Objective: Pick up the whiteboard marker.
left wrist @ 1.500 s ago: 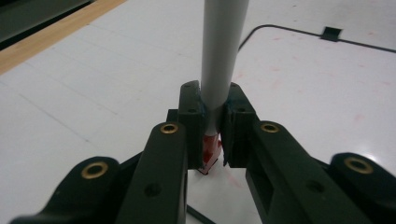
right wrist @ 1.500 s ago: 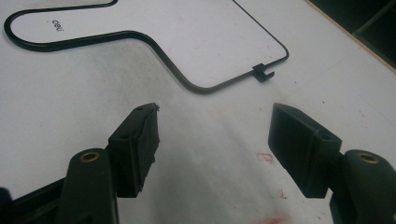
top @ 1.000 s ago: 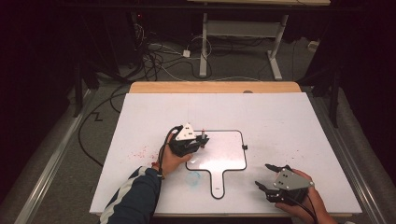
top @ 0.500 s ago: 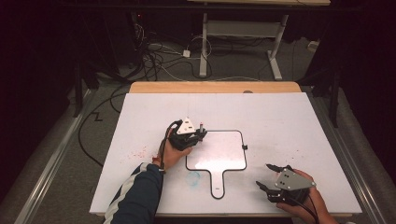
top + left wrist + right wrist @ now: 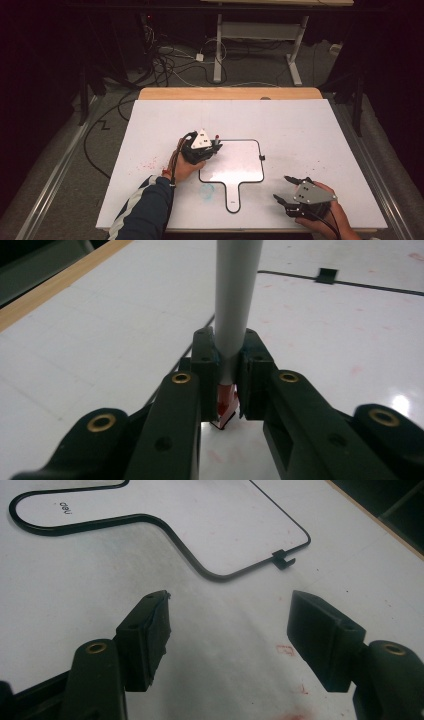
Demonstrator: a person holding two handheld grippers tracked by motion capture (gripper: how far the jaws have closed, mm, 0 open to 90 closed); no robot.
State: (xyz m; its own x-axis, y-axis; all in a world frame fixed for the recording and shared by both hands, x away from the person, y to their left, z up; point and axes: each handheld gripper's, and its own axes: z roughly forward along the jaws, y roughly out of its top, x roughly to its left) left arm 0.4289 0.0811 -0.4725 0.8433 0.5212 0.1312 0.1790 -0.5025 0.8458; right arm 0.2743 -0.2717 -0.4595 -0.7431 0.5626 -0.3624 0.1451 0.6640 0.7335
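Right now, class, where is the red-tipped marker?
In the high view the marker stands left of centre, clamped in the left gripper, over the top left corner of the small whiteboard.

A grey marker [image 5: 235,300] with red tip; black-rimmed white paddle board [image 5: 235,162].

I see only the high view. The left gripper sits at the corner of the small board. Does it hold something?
Observer: Yes. In the left gripper view, the left gripper is shut on a grey marker.
Operator: Does the tip touch the board?
Observer: The red tip points down at the board, just inside its black rim; contact I cannot confirm.
Operator: And the right gripper?
Observer: In its own view the right gripper is open over the white table, nothing between the jaws.
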